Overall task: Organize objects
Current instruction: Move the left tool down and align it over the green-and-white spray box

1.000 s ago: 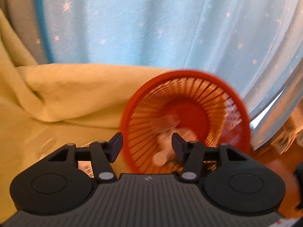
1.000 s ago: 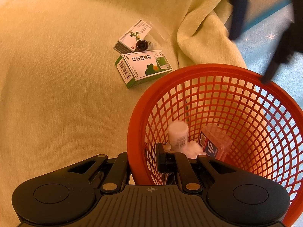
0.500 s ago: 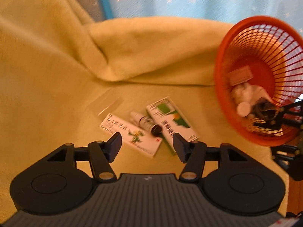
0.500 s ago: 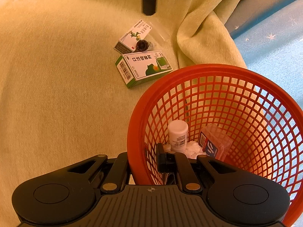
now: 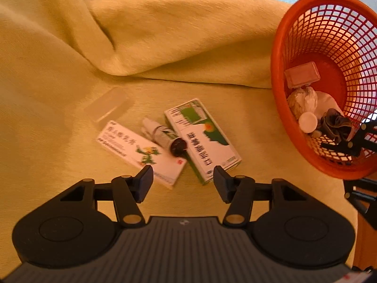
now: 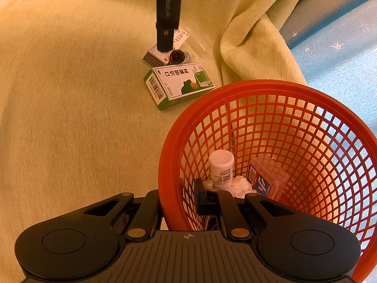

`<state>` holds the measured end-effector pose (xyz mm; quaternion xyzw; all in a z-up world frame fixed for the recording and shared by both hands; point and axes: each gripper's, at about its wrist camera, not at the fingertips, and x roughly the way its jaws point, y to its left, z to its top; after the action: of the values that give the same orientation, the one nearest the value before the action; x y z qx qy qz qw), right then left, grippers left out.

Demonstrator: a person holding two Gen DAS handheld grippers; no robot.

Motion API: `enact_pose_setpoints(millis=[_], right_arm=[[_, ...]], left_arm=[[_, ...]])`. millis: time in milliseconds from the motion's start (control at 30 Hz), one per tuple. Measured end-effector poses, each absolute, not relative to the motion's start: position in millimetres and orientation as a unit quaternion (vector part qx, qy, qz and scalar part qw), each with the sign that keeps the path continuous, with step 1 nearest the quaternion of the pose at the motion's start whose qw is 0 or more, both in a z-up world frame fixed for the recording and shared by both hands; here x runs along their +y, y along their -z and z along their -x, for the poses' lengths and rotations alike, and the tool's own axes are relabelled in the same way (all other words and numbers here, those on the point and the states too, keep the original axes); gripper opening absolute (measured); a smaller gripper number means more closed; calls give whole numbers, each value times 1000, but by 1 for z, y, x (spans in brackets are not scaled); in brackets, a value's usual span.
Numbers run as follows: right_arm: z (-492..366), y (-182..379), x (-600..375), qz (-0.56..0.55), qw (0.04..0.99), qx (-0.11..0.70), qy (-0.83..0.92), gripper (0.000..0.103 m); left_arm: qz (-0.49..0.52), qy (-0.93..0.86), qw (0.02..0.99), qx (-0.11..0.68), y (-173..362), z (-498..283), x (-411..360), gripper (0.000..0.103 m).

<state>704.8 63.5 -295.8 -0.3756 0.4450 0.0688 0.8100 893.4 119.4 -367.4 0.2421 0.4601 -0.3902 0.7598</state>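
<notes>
A green-and-white box (image 5: 202, 139), a white box with a green figure (image 5: 139, 153) and a small dark-capped bottle (image 5: 165, 136) between them lie on the yellow-green blanket. My left gripper (image 5: 182, 179) hovers open just in front of them, holding nothing. The red mesh basket (image 5: 278, 47) stands at the right, tilted toward the boxes. In the right wrist view my right gripper (image 6: 178, 202) is shut on the red basket (image 6: 259, 89) at its near rim. One dark finger (image 6: 168, 14) of the left gripper hangs over the white box (image 6: 153, 57).
The basket holds a white bottle (image 6: 221, 167), a clear plastic case (image 6: 266, 179), crumpled tissue (image 5: 304, 99) and a dark bundle (image 5: 334, 122). A clear flat lid (image 5: 108, 106) lies left of the boxes. Blanket folds (image 5: 165, 47) rise behind; blue starred fabric (image 6: 341, 59) lies far right.
My left gripper has swung away from the basket's mouth, leftward and down over the boxes, and has come closer to them. The right gripper and the basket have not moved.
</notes>
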Motion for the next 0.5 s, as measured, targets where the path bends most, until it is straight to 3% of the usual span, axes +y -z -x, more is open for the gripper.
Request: enact_pose_setpoints(millis=[367,500], right_arm=[[-703,296,63,375,811,443,-69,6],[-702,296,62,376,811,442,-71,6]], left_arm=[[-203,388,755,488,392,-886,87,50],[-194,379,759,492,403,-884,79,63]])
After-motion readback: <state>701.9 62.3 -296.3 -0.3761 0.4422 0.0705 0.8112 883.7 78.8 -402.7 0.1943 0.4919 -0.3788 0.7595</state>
